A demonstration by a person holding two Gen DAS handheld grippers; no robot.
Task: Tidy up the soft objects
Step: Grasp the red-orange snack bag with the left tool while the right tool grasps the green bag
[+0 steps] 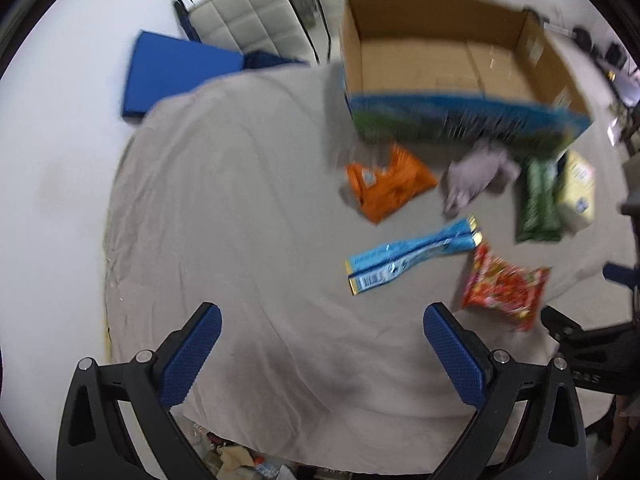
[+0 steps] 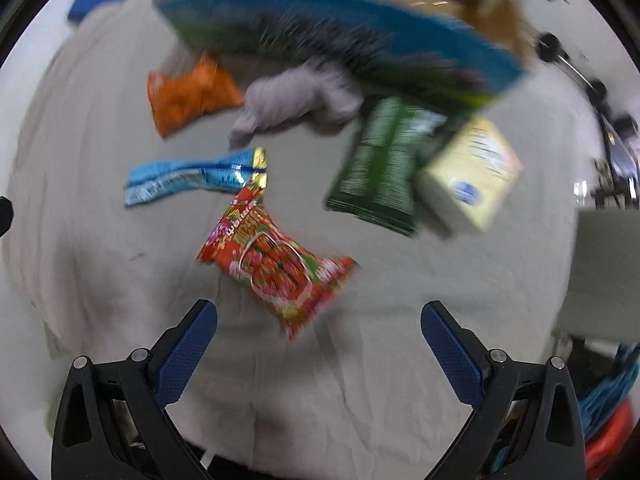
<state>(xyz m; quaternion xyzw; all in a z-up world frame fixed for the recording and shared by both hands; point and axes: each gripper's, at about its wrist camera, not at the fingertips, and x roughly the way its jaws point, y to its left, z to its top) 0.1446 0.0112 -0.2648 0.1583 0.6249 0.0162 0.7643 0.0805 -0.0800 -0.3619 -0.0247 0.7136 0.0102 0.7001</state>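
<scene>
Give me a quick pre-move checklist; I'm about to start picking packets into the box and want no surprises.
1. Left gripper open, nothing held: ok.
2. Right gripper open, nothing held: ok.
3. Box open on top, with room inside: ok.
4. Red packet lies nearest the right gripper, apart from its fingers: ok.
5. Red packet free of the blue packet: cannot tell; their ends meet or overlap.
6. Sharp view for aiming: not ok; both views are motion-blurred.
</scene>
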